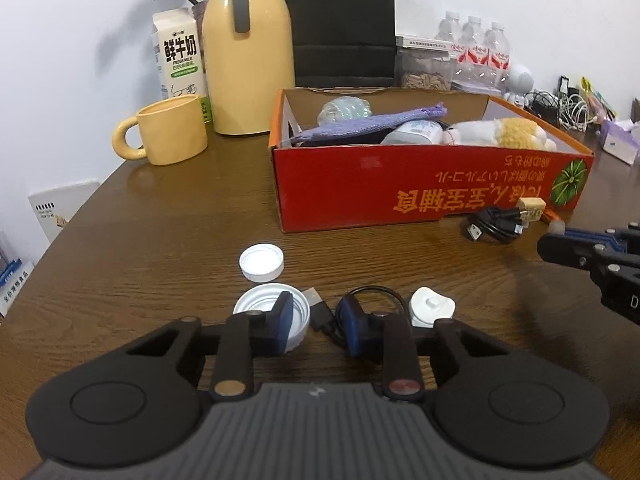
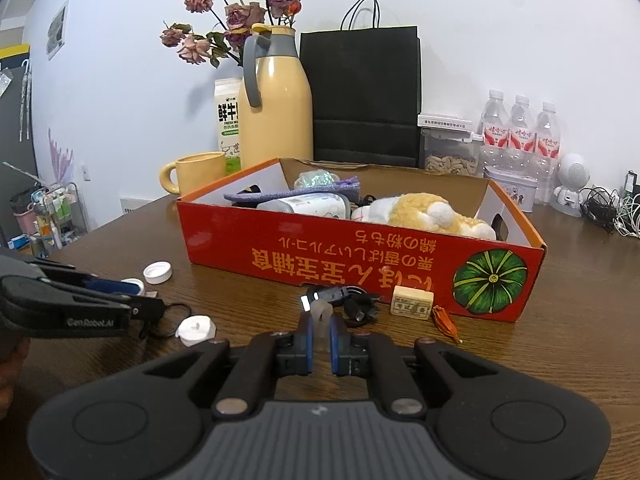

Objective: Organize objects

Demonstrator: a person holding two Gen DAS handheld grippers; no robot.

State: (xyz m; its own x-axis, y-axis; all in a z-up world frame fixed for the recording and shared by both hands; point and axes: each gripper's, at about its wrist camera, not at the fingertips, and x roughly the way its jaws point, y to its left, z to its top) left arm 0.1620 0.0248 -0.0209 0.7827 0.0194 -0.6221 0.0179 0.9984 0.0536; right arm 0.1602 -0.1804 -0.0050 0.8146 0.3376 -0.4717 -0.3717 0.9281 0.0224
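Observation:
A red cardboard box holds a plush toy, a purple cloth and a bottle. My left gripper is open low over the table, its jaws on either side of a black USB plug and cable, with a white lid behind the left finger and a white round charger to the right. My right gripper is shut on a small translucent piece, in front of a black cable bundle.
A white cap lies ahead of the left gripper. A small stamp block and an orange object lie by the box. A yellow mug, yellow thermos, milk carton, black bag and water bottles stand behind.

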